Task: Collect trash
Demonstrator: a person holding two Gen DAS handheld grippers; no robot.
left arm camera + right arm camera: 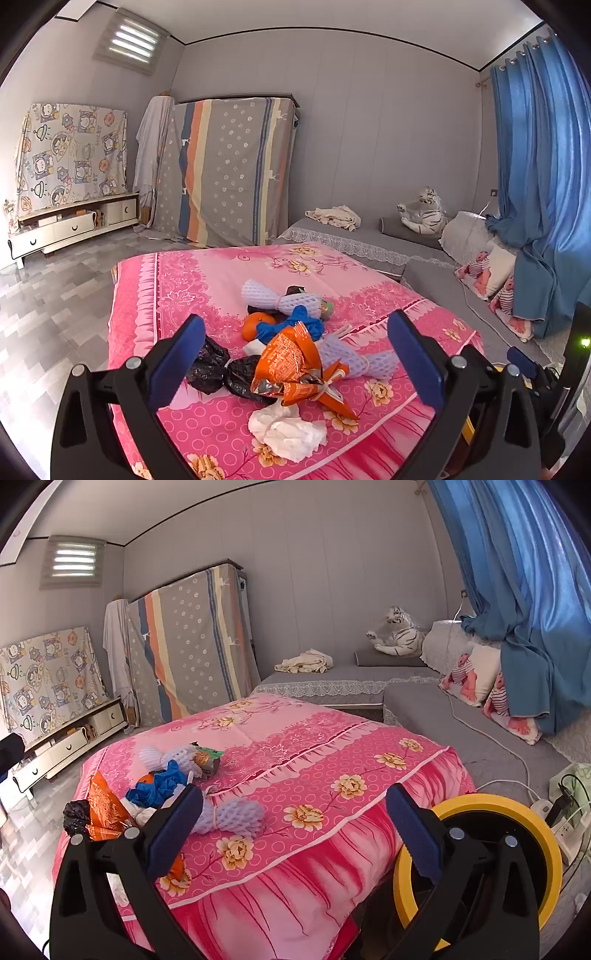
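Both my grippers, left gripper point(295, 354) and right gripper point(295, 823), gape wide and empty; I should pinch the orange wrapper point(295, 363) at frame centre squarely.

My left gripper point(295, 354) and right gripper point(295, 825) both tip slightly downward — jaws spread wide, nothing between them.

The orange point(255, 325) shows only a sliver — a blue glove point(291, 325) covers the rest. The left finger point(173, 827) hides part of the foam net point(232, 814), and the yellow bin point(532, 834) sits half behind the right tool point(291, 834).
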